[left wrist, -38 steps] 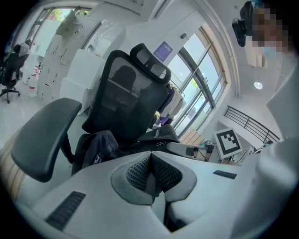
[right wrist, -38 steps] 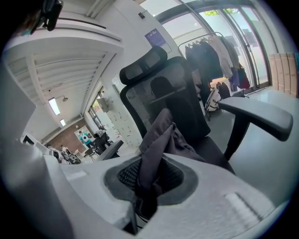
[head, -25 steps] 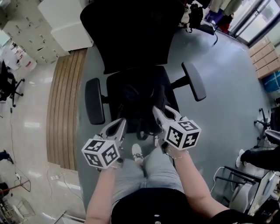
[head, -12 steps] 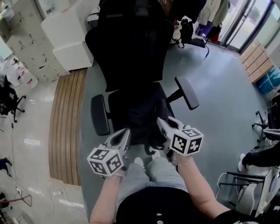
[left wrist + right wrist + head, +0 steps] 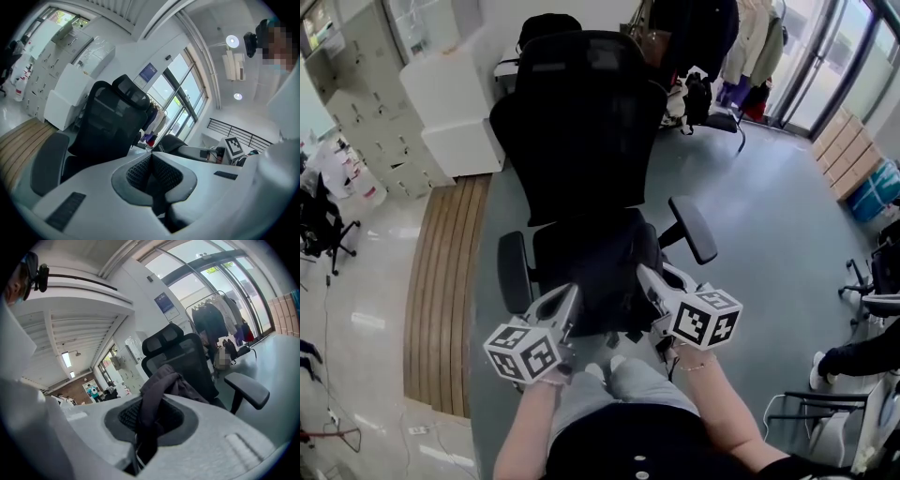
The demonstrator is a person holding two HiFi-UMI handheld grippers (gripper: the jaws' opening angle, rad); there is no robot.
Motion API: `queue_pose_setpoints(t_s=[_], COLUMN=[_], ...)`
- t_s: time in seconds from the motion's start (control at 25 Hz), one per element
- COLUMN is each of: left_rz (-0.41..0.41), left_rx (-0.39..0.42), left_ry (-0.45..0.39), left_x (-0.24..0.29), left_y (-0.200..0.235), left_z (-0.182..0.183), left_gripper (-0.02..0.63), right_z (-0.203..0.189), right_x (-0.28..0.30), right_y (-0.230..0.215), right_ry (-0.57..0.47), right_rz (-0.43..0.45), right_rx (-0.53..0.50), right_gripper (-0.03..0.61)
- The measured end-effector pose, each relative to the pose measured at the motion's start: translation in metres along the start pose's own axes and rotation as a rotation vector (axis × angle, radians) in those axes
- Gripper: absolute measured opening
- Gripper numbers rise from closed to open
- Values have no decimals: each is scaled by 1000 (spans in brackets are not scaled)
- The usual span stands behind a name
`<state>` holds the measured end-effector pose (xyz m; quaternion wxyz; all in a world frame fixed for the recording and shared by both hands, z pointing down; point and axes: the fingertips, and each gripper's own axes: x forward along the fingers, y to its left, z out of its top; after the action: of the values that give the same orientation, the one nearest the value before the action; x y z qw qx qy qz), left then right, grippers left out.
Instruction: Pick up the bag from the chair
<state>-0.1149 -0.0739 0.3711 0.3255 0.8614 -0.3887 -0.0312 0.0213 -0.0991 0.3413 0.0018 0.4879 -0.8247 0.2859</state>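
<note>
A black bag (image 5: 602,274) lies slumped on the seat of a black office chair (image 5: 577,131), hard to tell apart from the dark seat in the head view. My right gripper (image 5: 645,273) is at the bag's right side, shut on a dark bag strap (image 5: 154,387). That strap runs up between the jaws of the right gripper (image 5: 144,420) in the right gripper view, with the chair (image 5: 185,357) behind. My left gripper (image 5: 570,294) is at the seat's front left. In the left gripper view the left gripper (image 5: 151,157) is shut, pads together and holding nothing.
The chair's armrests (image 5: 514,272) (image 5: 694,228) flank both grippers. White cabinets (image 5: 450,103) and a wooden floor strip (image 5: 441,281) lie to the left. A clothes rack (image 5: 741,42) and cardboard boxes (image 5: 853,155) stand at the back right. Another chair (image 5: 874,281) is at the right edge.
The head view has tilted up, showing more of the chair's back. Both grippers have drawn slightly toward the person, and the right one still holds the strap.
</note>
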Motion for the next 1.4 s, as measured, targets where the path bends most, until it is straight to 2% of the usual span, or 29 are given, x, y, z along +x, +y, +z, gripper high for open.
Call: queue_pose_setpoints(t_s=[0.12, 0.32, 0.8, 0.96, 1.16, 1.28, 1.4], left_rz=[-23, -74, -22, -3, -17, -9, -3], left_rx=[2, -52, -20, 0, 80, 80, 80], left_ry=[-20, -61, -192, -209, -197, -234, -231], left_x=[8, 20, 28, 32, 36, 31, 27], left_y=[-15, -34, -47, -52, -63, -63, -63], left_z=[12, 30, 71, 72, 65, 66, 66], left_gripper=[15, 15, 15, 15, 15, 15, 15], right_z=[20, 42, 84, 98, 105, 107, 106], right_x=[-4, -8, -12, -16, -23, -26, -29], right_y=[5, 13, 20, 24, 21, 21, 21], right_ry=[-14, -10, -60, -108, -143, -156, -162], right_rz=[31, 85, 187, 218, 237, 241, 240], right_rx=[-13, -31, -55, -58, -58, -60, -58], right_gripper=[54, 54, 54, 52, 52, 52, 52])
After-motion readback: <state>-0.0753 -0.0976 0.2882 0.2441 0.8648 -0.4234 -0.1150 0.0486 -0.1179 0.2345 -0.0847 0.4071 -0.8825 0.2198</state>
